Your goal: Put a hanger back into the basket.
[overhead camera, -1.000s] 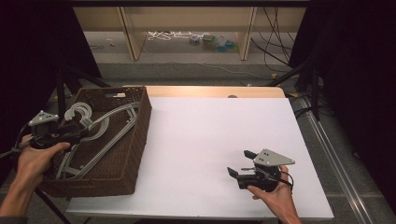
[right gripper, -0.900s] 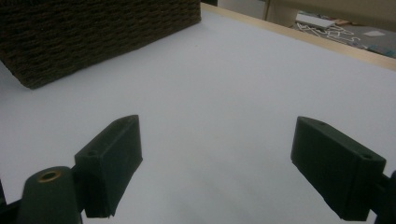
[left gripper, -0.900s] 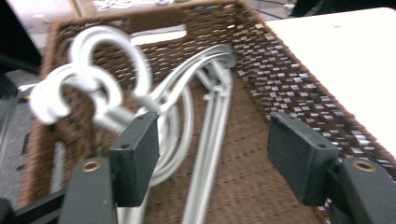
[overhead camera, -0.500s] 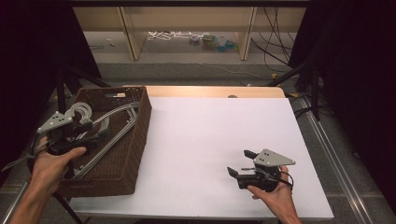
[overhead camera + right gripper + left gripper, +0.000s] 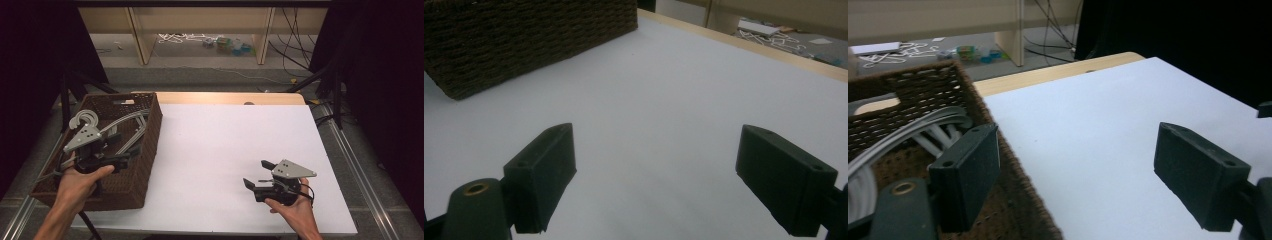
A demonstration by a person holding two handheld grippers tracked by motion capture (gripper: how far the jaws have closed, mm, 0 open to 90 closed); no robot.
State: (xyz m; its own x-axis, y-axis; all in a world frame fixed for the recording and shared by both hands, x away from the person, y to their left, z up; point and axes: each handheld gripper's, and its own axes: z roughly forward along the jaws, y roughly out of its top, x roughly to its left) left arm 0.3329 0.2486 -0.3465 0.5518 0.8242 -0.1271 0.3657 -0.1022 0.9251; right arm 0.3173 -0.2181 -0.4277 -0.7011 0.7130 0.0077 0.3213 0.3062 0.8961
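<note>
place: looks like a lab – a recording setup
walls: black curtains (image 5: 35, 60) all round
gear: tripod legs (image 5: 312, 80), floor cables (image 5: 295, 30)
table: white sheet (image 5: 235, 150) – bare

A white sheet (image 5: 235, 150) is lying over a wooden table (image 5: 220, 97), leaving a strip of wood showing along the far edge. Beyond it, shelf uprights (image 5: 137, 35) are standing on the grey floor (image 5: 200, 75), with white cord (image 5: 182, 37) and small coloured items (image 5: 230, 45) lying between them.
</note>
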